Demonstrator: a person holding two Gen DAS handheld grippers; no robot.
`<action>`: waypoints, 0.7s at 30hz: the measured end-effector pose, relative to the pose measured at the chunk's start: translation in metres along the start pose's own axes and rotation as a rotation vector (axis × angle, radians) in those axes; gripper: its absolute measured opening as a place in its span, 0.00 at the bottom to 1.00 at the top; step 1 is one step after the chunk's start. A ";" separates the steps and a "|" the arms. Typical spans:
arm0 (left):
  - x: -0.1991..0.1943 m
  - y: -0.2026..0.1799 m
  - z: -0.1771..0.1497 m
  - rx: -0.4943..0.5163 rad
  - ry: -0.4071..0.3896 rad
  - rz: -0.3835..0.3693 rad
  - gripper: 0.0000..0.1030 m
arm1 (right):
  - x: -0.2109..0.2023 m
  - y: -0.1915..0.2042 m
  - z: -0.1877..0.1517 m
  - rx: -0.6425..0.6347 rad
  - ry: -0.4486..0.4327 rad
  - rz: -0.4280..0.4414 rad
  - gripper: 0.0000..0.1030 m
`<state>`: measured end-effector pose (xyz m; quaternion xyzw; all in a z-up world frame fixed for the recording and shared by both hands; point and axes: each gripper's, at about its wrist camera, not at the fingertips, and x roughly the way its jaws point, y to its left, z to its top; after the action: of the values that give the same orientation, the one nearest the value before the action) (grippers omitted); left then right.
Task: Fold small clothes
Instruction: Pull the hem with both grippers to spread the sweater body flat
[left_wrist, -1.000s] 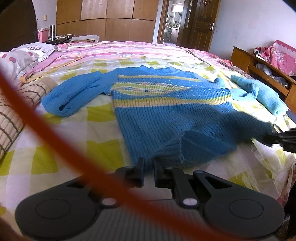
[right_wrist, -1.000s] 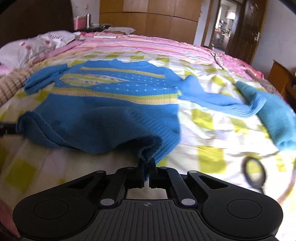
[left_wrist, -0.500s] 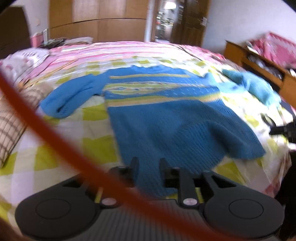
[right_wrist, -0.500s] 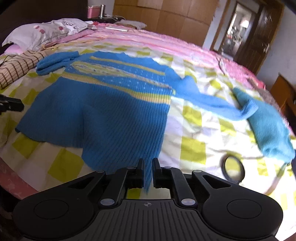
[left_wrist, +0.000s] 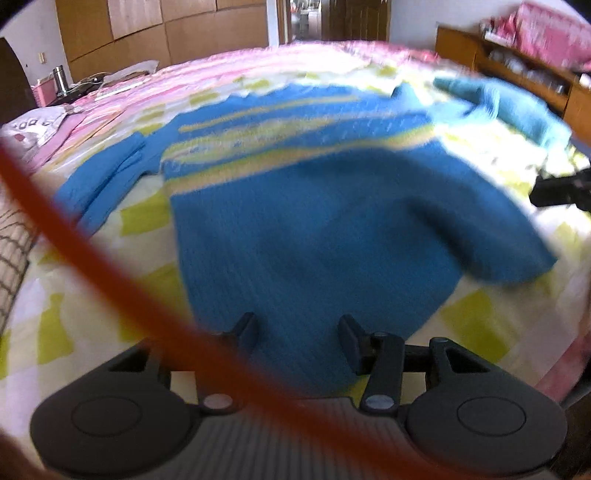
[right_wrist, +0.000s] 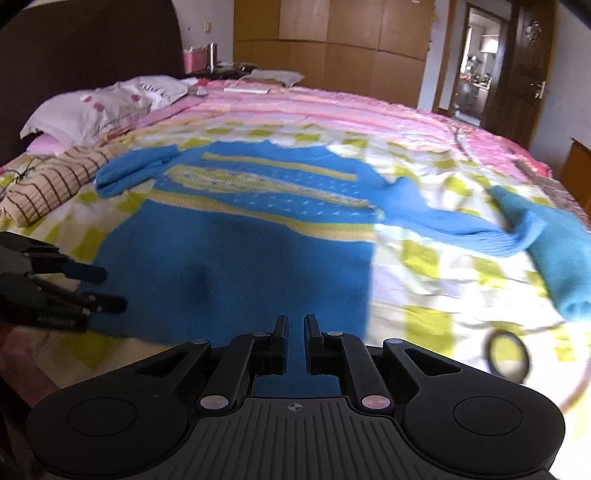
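A blue knit sweater (left_wrist: 314, 229) with yellow stripes lies flat, face up, on the checked bedspread (left_wrist: 122, 295), sleeves spread to both sides. My left gripper (left_wrist: 298, 330) hovers over the left part of the hem; its jaws are opening and stand apart, with the hem lying under them and not pinched. In the right wrist view the sweater (right_wrist: 229, 258) fills the middle, and the left gripper (right_wrist: 112, 290) shows at the left edge. My right gripper (right_wrist: 296, 328) is over the right part of the hem, jaws all but shut with a narrow slit, gripping nothing that I can see.
A second, teal-blue garment (right_wrist: 554, 258) lies by the right sleeve's cuff. A brown striped cloth (right_wrist: 48, 184) and a pillow (right_wrist: 103, 103) sit at the left. A black ring on a cord (right_wrist: 508, 356) lies near the front. A red cord (left_wrist: 92, 258) crosses the left wrist view.
Both grippers held the raised hem a second ago. The hem now lies flat on the bed. The left jaws have opened wide and the right jaws have parted slightly.
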<state>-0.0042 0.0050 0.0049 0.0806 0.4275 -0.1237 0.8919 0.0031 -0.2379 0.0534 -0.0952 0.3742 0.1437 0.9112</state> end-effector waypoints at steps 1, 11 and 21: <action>-0.002 0.002 -0.003 -0.004 0.005 -0.002 0.52 | 0.010 0.000 -0.001 0.013 0.027 0.014 0.10; -0.013 0.019 -0.011 0.021 0.086 0.028 0.52 | 0.026 -0.035 -0.032 0.040 0.245 -0.089 0.10; -0.041 0.026 0.008 -0.092 -0.046 -0.034 0.50 | -0.001 -0.030 -0.007 0.117 0.091 -0.021 0.13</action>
<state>-0.0152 0.0344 0.0430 0.0295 0.4134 -0.1210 0.9020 0.0077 -0.2686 0.0507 -0.0521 0.4220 0.1075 0.8987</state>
